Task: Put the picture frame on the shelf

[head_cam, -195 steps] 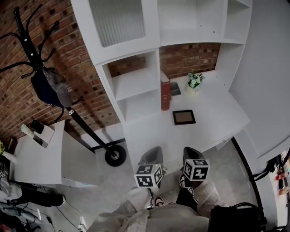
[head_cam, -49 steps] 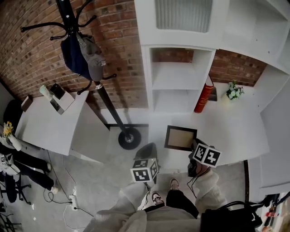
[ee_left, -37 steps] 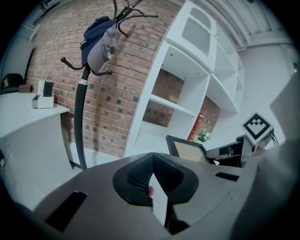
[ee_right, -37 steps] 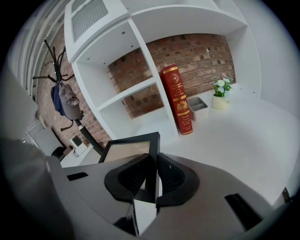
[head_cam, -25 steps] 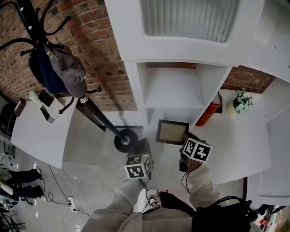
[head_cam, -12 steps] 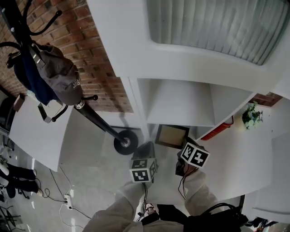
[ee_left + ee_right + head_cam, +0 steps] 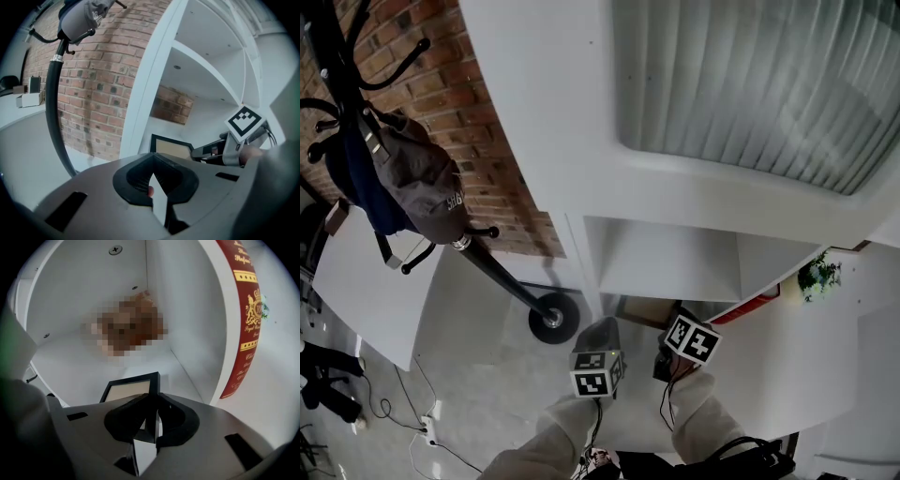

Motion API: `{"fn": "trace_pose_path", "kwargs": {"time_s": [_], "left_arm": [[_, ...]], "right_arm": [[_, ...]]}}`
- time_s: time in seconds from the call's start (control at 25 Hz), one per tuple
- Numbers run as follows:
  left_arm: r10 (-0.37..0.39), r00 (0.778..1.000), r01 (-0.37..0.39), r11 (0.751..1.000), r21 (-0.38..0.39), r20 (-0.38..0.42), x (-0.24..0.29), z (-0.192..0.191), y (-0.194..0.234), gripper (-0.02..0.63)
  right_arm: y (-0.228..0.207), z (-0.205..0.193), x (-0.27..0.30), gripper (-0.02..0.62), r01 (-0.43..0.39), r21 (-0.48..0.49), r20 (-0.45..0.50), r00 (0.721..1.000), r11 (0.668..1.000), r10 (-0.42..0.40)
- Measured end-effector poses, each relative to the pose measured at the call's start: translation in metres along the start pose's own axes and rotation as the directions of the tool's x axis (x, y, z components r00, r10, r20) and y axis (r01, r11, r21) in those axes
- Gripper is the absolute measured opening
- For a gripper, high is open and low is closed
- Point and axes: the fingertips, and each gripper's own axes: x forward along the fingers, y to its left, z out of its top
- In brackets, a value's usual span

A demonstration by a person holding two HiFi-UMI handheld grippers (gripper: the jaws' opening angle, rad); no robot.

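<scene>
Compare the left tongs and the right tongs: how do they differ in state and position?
The right tongs are shut on the edge of the picture frame; the left tongs are shut on nothing. The right tongs point into a compartment of the shelf; the left tongs sit off to their left, outside it. Both carry a marker cube.

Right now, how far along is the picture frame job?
Done: the right tool grips the picture frame. In hand: the frame hangs before the open shelf compartment. Remaining: set it inside and release. The left tool is shut and empty.
</scene>
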Motion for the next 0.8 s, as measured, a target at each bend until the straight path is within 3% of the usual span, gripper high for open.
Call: {"fn": "trace_pose_path", "kwargs": {"time_s": [0.24, 0.44, 0.8], "left_arm": [[-0.001, 1.0, 0.001, 1.0, 0.015, 0.005, 0.006, 0.003, 0.0, 0.003], [0.001, 1.0, -0.001, 1.0, 0.012, -0.004, 0.005, 0.0, 0.003, 0.003], [0.003, 1.0, -0.003, 1.0, 0.009, 0.0, -0.002, -0.001, 0.003, 0.003]], "right_arm": [[0.003, 0.007, 0.013, 0.075, 0.016, 0.011, 0.039, 0.999, 1.0, -0.016], [0.004, 0.009, 0.015, 0.078, -0.021, 0.094, 0.086, 0.996, 0.995, 0.013], [0.005, 0.013, 0.004, 0.092, -0.001, 0.042, 0.115, 0.993, 0.999, -0.004]]}}
